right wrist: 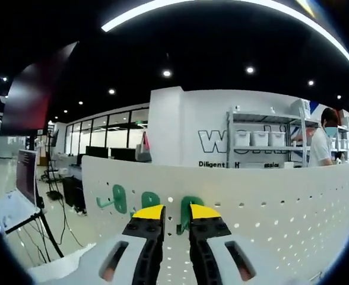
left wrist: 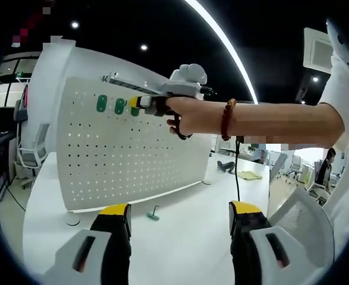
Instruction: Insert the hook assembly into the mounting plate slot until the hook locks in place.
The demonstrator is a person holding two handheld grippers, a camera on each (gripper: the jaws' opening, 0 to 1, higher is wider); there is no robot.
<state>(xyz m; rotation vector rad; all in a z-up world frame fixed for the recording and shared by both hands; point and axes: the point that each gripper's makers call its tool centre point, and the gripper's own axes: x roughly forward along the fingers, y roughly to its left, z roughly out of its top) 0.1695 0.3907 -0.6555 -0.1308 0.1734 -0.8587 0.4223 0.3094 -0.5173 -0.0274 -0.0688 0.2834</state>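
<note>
- In the left gripper view, my left gripper (left wrist: 180,217) hangs low over the white tabletop (left wrist: 186,249), its yellow-tipped jaws spread apart and holding nothing.
- Ahead of it a spare green plastic hook (left wrist: 154,213) lies loose on the table, near the foot of the white perforated mounting plate (left wrist: 121,154) that stands upright beyond.
- High up and ahead, my hand (left wrist: 189,116) carries the right gripper (left wrist: 143,103) against the plate's upper row, just beside two green hooks (left wrist: 102,103) already seated there.
- In the right gripper view, my right gripper (right wrist: 176,212) has its jaws nearly together, pinching the third green hook (right wrist: 186,211), which is pressed to the plate (right wrist: 269,202) dead ahead.
- I judge the step in hand is the insertion itself; whether the hook has locked I cannot tell.
- Next calls for a firm, square push into the slot, then letting go.
- To the left, the seated hooks (right wrist: 120,198) sit close; I must not knock them.
- Beyond the plate stand shelves with white bins (right wrist: 259,138) and a person (right wrist: 321,145), clear of my work.
</note>
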